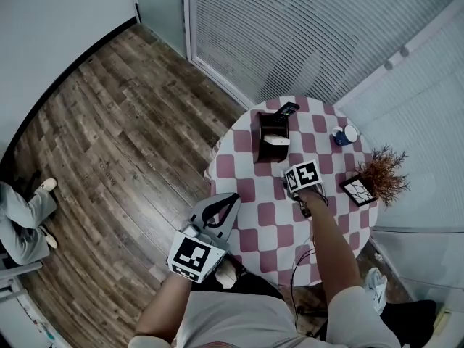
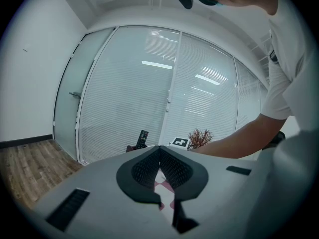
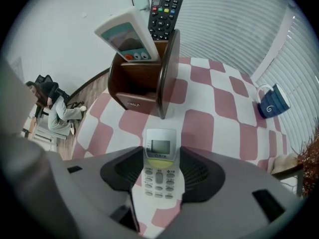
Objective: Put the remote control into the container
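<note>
A white remote control (image 3: 159, 166) with a small screen lies flat on the pink-and-white checked table (image 3: 219, 108). My right gripper (image 3: 159, 176) points steeply down over it, and both pads sit against the remote's long sides. Just beyond it stands the brown wooden container (image 3: 142, 83), which holds a white remote (image 3: 127, 36) and a black remote (image 3: 164, 11), both upright. In the head view the right gripper (image 1: 293, 183) is beside the container (image 1: 272, 135) and hides the remote under it. My left gripper (image 1: 232, 198) hovers at the table's near left edge, its tips together with nothing between them.
A blue mug (image 3: 271, 101) stands at the table's far right. A dried reddish plant (image 1: 384, 171) and a square patterned dish (image 1: 359, 189) sit at the right edge. The small round table (image 1: 268, 216) is backed by glass walls with blinds. A person (image 1: 22, 220) sits at the far left on the wooden floor.
</note>
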`<act>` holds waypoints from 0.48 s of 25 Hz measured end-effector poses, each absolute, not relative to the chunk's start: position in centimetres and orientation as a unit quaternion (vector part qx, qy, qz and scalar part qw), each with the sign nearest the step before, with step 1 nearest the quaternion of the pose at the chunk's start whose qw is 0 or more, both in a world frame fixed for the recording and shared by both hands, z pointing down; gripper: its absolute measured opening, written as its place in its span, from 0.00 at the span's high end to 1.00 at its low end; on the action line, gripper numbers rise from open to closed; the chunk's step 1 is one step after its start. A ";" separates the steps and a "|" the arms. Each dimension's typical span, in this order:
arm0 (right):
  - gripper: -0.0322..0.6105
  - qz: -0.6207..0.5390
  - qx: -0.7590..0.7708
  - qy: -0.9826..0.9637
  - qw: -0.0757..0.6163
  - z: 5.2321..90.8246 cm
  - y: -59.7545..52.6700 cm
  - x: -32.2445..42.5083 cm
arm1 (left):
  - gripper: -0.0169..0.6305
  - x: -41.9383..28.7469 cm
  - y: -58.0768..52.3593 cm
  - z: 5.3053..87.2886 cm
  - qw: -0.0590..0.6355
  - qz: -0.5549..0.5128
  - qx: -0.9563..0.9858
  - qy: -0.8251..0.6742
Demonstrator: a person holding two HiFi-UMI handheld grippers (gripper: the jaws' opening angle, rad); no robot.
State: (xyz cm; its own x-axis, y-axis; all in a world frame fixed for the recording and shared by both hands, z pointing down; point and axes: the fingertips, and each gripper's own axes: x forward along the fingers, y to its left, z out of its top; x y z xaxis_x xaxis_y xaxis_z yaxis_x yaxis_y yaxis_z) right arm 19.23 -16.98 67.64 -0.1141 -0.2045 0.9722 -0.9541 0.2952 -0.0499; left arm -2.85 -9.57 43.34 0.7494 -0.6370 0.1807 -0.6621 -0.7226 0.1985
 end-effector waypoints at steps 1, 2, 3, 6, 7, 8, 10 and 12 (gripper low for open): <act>0.59 0.384 0.454 -0.643 0.483 67.6 -16.8 19.3 | 0.96 -2.7 -9.5 43.3 0.127 0.050 0.927 -0.349; 0.59 0.383 0.457 -0.646 0.477 67.5 -16.8 19.4 | 0.96 -2.5 -9.5 43.3 0.125 0.050 0.928 -0.348; 0.59 0.379 0.463 -0.651 0.468 67.3 -16.8 19.4 | 0.96 -2.4 -9.4 43.3 0.122 0.050 0.929 -0.346; 0.59 0.352 0.489 -0.677 0.422 65.2 -16.9 19.2 | 0.96 -2.1 -9.0 43.2 0.117 0.052 0.930 -0.343; 0.59 0.342 0.500 -0.687 0.401 64.2 -16.9 19.0 | 0.96 -2.2 -8.9 43.1 0.117 0.053 0.930 -0.343; 0.59 0.333 0.510 -0.697 0.379 63.3 -16.8 18.8 | 0.96 -2.2 -8.9 43.1 0.118 0.053 0.930 -0.344; 0.59 0.318 0.525 -0.715 0.334 61.6 -16.8 18.2 | 0.96 -2.4 -8.9 43.1 0.119 0.053 0.929 -0.346; 0.59 0.296 0.535 -0.738 0.287 59.6 -17.0 17.4 | 0.96 -2.5 -9.0 42.9 0.116 0.053 0.929 -0.348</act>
